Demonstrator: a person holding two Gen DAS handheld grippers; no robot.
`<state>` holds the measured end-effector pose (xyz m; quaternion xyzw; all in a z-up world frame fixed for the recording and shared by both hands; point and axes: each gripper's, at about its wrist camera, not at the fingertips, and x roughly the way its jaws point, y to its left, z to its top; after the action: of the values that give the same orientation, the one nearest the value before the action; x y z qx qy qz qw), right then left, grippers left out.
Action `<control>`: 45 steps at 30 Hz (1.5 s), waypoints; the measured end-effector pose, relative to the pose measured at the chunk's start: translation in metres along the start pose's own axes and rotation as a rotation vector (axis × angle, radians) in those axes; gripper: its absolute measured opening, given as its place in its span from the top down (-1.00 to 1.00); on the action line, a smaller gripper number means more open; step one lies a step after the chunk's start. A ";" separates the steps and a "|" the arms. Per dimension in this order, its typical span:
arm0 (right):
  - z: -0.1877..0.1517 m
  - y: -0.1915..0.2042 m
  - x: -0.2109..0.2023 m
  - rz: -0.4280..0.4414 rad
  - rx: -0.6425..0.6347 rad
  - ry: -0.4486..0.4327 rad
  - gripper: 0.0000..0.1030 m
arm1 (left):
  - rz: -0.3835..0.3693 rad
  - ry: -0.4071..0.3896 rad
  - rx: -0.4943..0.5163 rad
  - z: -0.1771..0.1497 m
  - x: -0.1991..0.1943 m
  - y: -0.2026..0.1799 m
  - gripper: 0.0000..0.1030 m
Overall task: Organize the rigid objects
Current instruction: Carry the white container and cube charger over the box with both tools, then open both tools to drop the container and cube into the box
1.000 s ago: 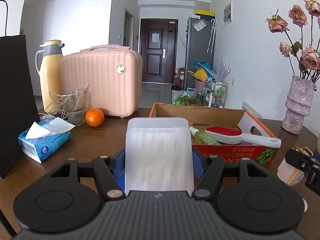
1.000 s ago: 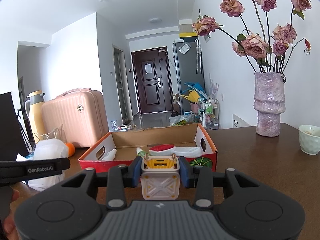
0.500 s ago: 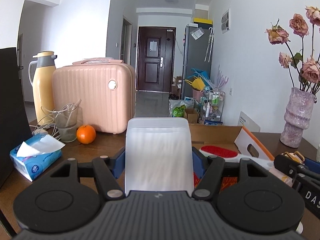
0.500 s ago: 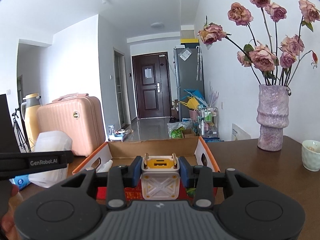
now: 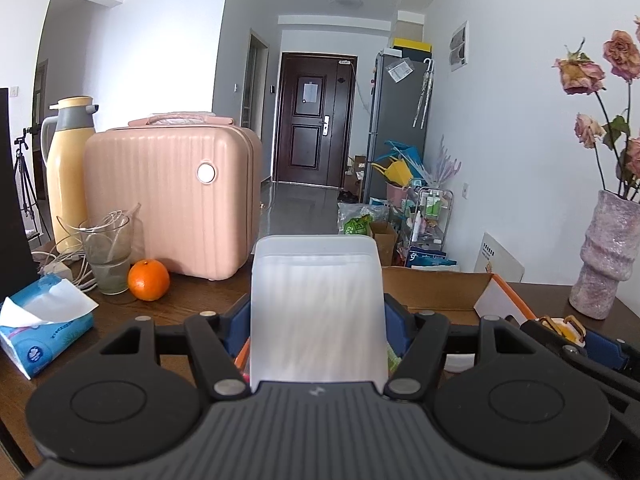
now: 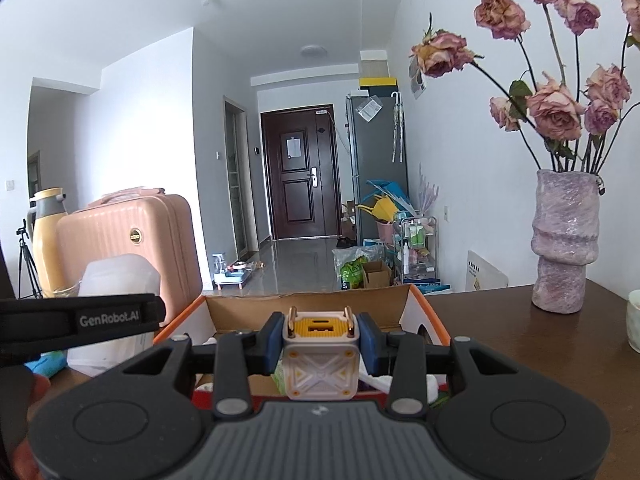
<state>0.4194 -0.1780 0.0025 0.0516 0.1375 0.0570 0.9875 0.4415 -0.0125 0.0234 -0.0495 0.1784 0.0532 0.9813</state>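
The left claw (image 5: 318,320) is clamped on a frosted plastic container (image 5: 318,308) and the right claw (image 6: 320,344) is clamped on a small white-and-yellow cube gadget (image 6: 320,354), each carried in the air at the near edge of the open cardboard box (image 6: 320,308) on the bench (image 6: 500,340), probably so that both rigid things can go in together. Compared with one second ago, both claws have come closer to the box, so its near wall and the red brush inside are now hidden behind the claws.
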 end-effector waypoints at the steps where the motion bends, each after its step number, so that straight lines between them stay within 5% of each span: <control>1: 0.001 0.000 0.005 -0.001 0.003 0.000 0.26 | 0.001 0.002 -0.002 0.001 0.004 0.000 -0.29; 37: 0.015 -0.007 0.115 -0.042 0.023 0.080 0.26 | 0.016 0.110 0.053 0.019 0.126 -0.012 -0.29; 41: 0.011 -0.006 0.123 -0.070 -0.002 0.131 0.25 | 0.024 0.130 0.064 0.017 0.129 -0.011 -0.53; 42: 0.011 -0.007 0.123 -0.078 -0.006 0.140 0.20 | 0.036 0.127 0.060 0.017 0.129 -0.010 -0.73; 44: 0.013 -0.011 0.123 -0.097 0.002 0.164 -0.58 | 0.051 0.110 0.042 0.018 0.126 -0.004 -0.94; 45: 0.013 -0.013 0.121 -0.105 0.015 0.157 -0.74 | 0.055 0.102 0.035 0.019 0.125 -0.002 -1.00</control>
<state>0.5400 -0.1766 -0.0185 0.0471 0.2173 0.0079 0.9749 0.5645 -0.0017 -0.0026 -0.0301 0.2305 0.0746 0.9698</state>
